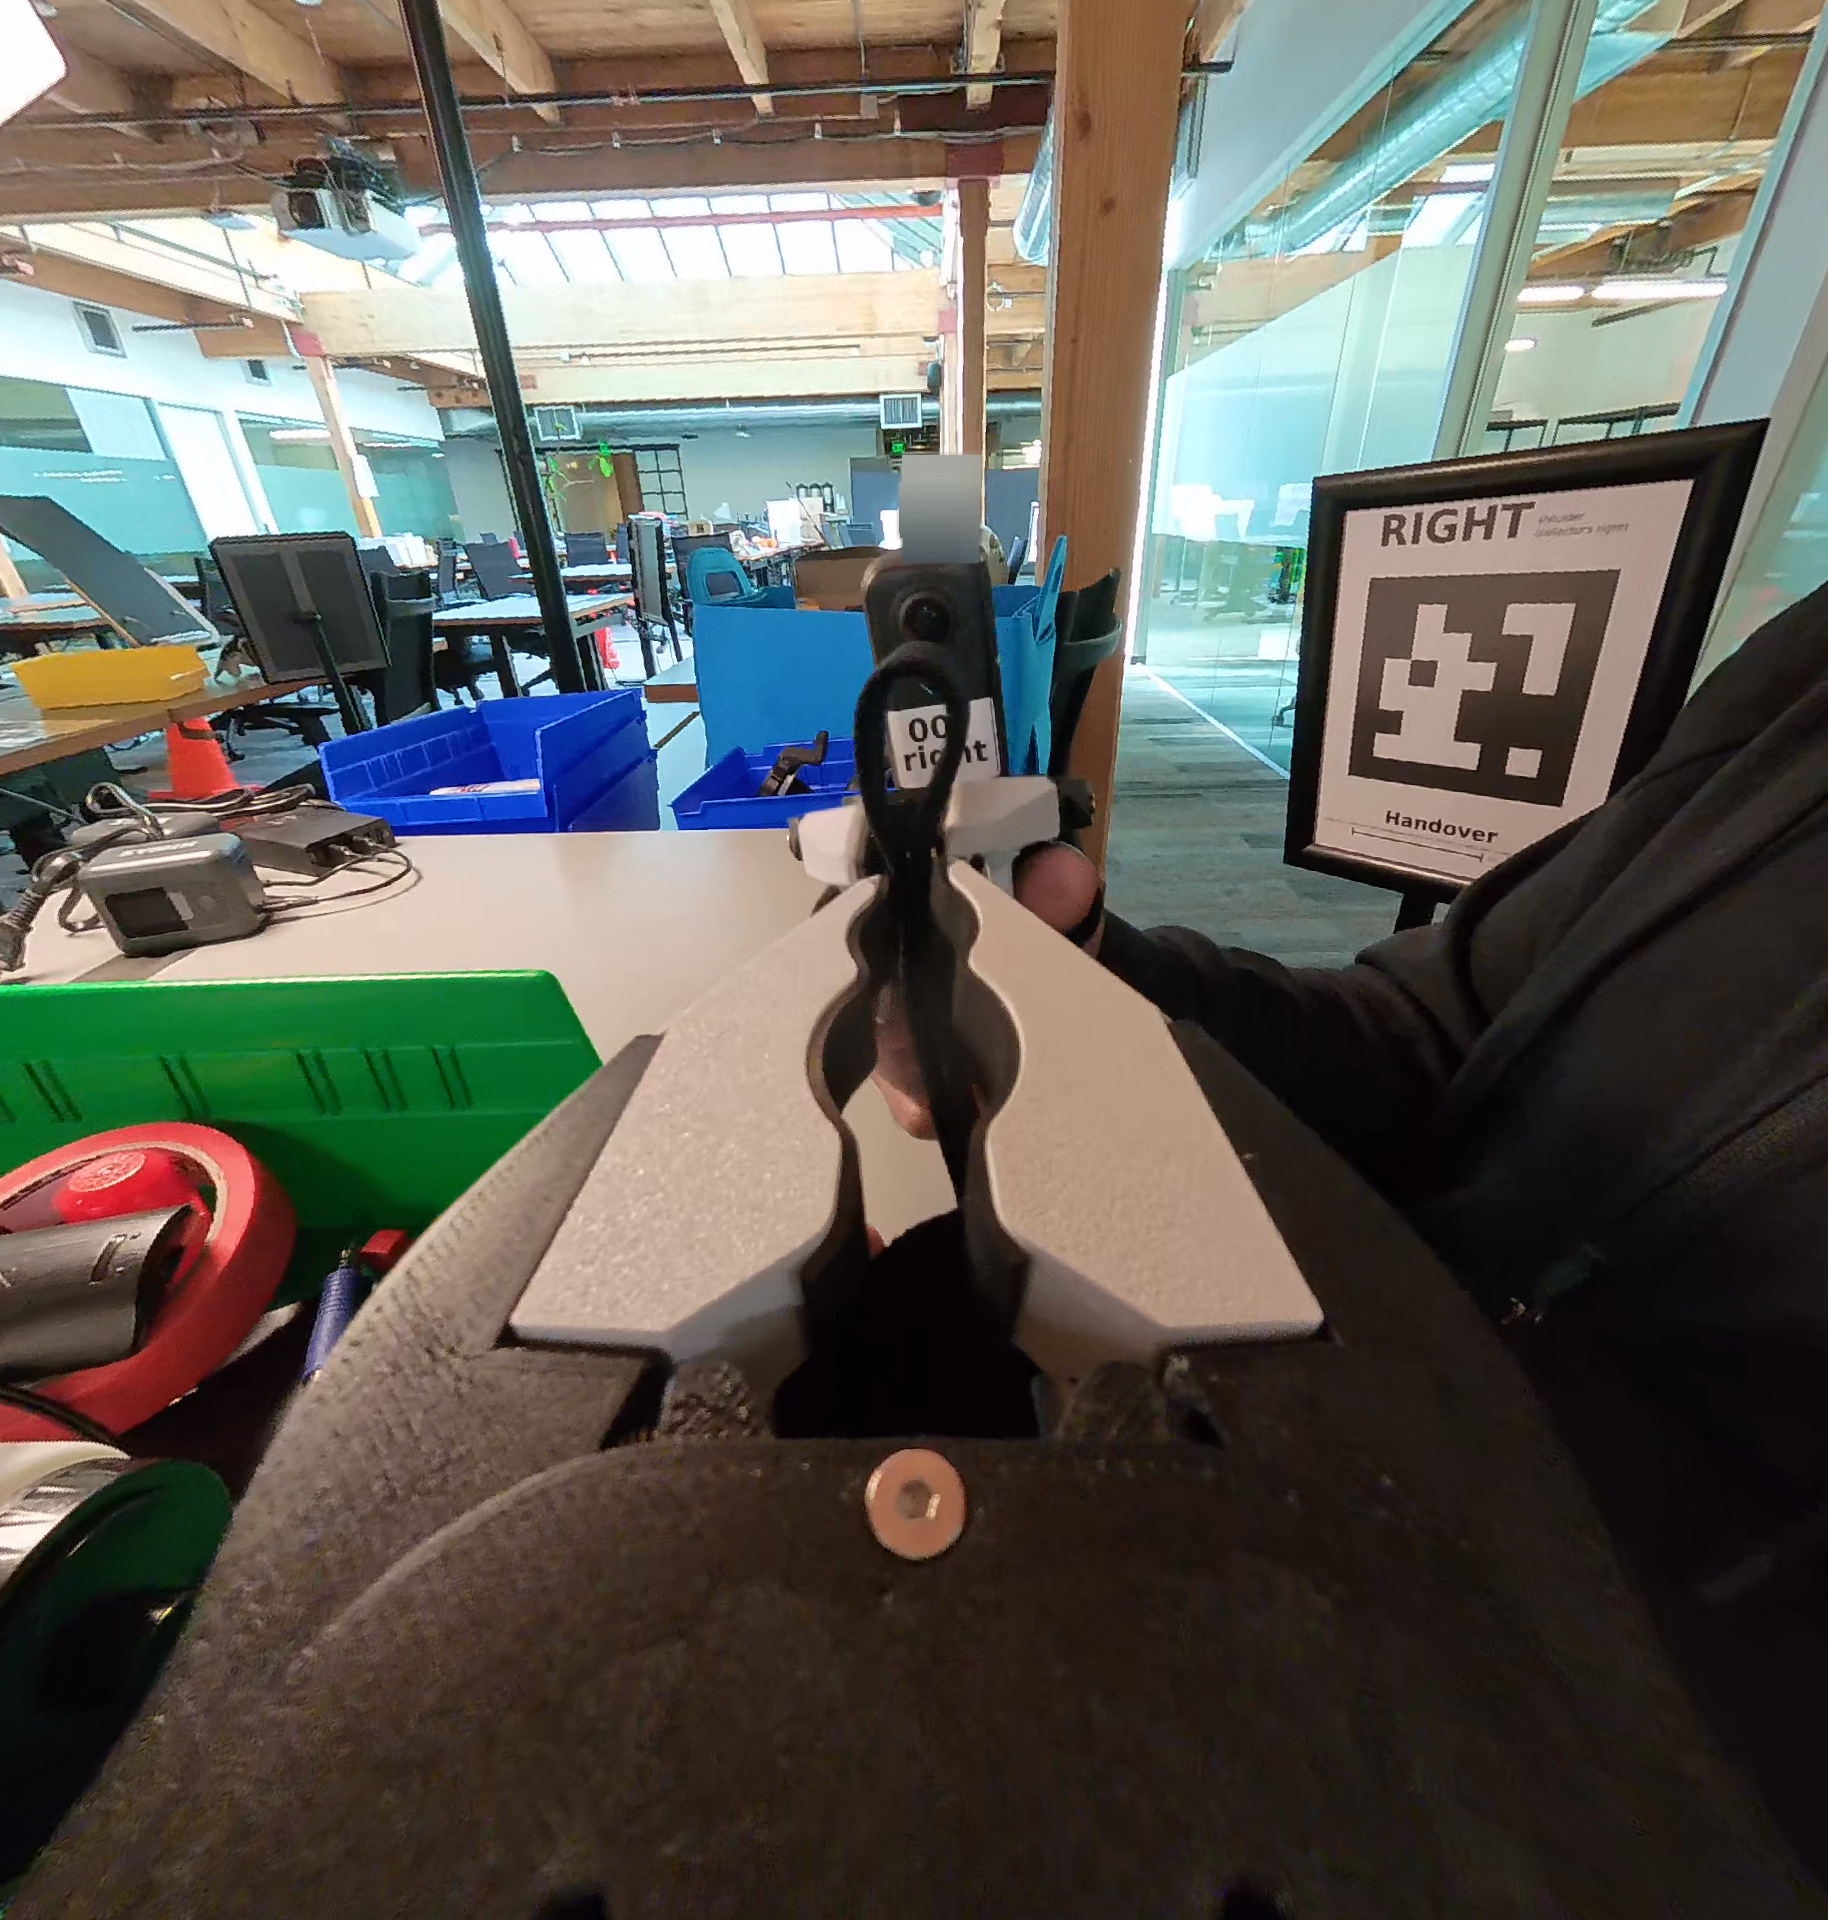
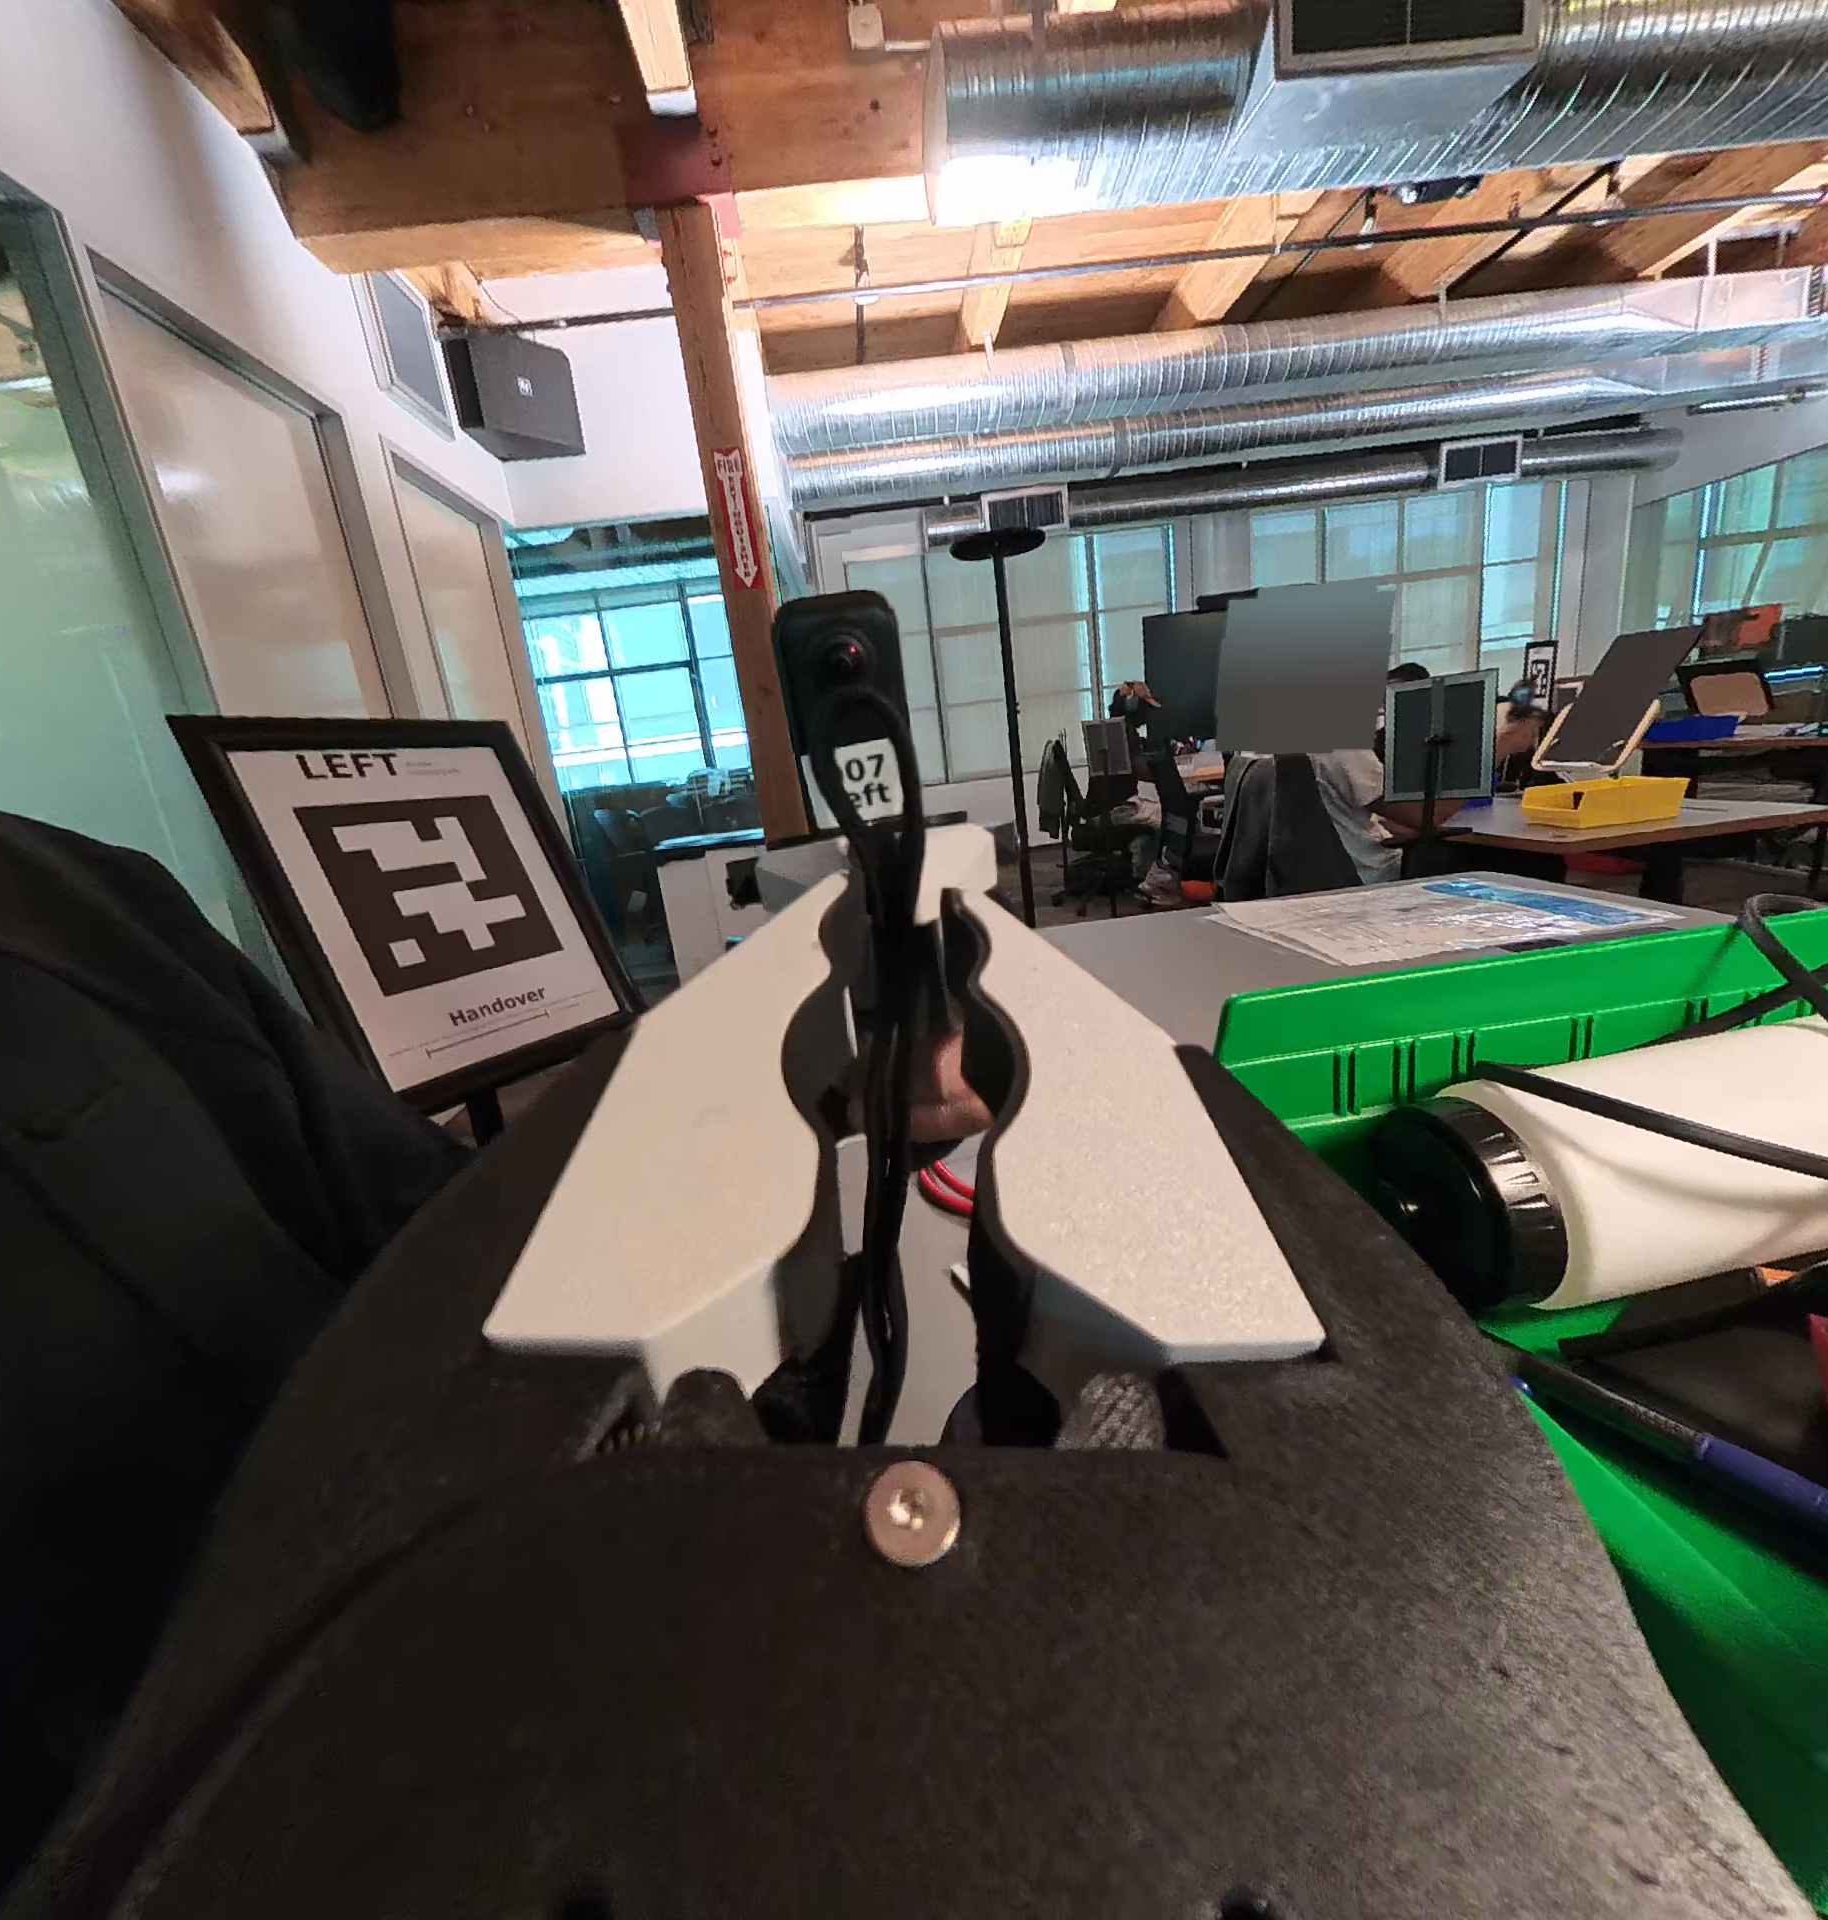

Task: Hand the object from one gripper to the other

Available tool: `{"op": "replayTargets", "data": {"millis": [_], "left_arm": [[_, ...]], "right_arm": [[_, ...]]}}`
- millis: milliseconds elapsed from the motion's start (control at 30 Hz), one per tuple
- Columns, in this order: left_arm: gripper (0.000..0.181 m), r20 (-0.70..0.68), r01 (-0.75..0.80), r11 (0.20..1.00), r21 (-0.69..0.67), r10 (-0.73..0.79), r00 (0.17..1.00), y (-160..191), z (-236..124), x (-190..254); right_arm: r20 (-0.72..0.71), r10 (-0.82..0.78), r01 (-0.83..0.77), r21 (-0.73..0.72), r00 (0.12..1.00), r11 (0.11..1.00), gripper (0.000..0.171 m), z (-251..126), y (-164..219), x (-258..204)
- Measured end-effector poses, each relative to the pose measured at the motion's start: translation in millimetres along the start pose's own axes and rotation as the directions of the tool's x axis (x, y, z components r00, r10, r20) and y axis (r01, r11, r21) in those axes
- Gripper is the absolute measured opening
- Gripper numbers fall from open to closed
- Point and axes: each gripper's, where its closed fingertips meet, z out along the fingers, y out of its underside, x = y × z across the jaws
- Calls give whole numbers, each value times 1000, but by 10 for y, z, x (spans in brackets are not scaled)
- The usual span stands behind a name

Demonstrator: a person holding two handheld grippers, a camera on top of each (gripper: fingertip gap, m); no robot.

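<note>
The object is a thin black cord (image 1: 905,748), doubled into a loop. My left gripper (image 1: 915,894) is shut on it, and the loop sticks up past the grey fingertips. The right gripper faces it head-on; its camera body (image 1: 931,623) shows just behind the loop. In the right wrist view, my right gripper (image 2: 899,904) has its jaws a small gap apart. The cord (image 2: 879,935) runs between them, close along the left finger (image 2: 702,1122). The left gripper's camera body (image 2: 837,665) shows beyond. A person's fingers show through both gaps.
A green bin (image 1: 266,1049) holds a red tape roll (image 1: 235,1174) and a white roll (image 2: 1668,1143). Both sit on a grey table (image 1: 577,904) beside the grippers. Framed marker signs (image 1: 1492,665) (image 2: 401,894) stand nearby. A person's dark sleeve (image 1: 1512,987) fills one side. My two grippers' fingertips are within a few centimetres of each other.
</note>
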Motion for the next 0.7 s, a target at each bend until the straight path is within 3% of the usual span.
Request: {"op": "replayTargets", "data": {"millis": [267,467,700], "left_arm": [[16,3,-35,999,38,34,999,-66,-8,28],[7,-16,-62,997,39,62,998,-75,-9,74],[8,-18,-82,996,23,82,996,-45,12,94]], "right_arm": [[20,-51,52,-16,998,999,7,14,24,-65],[29,-55,54,41,998,998,21,-6,-75,-100],[41,-83,80,55,996,995,6,-14,-99,-139]]}}
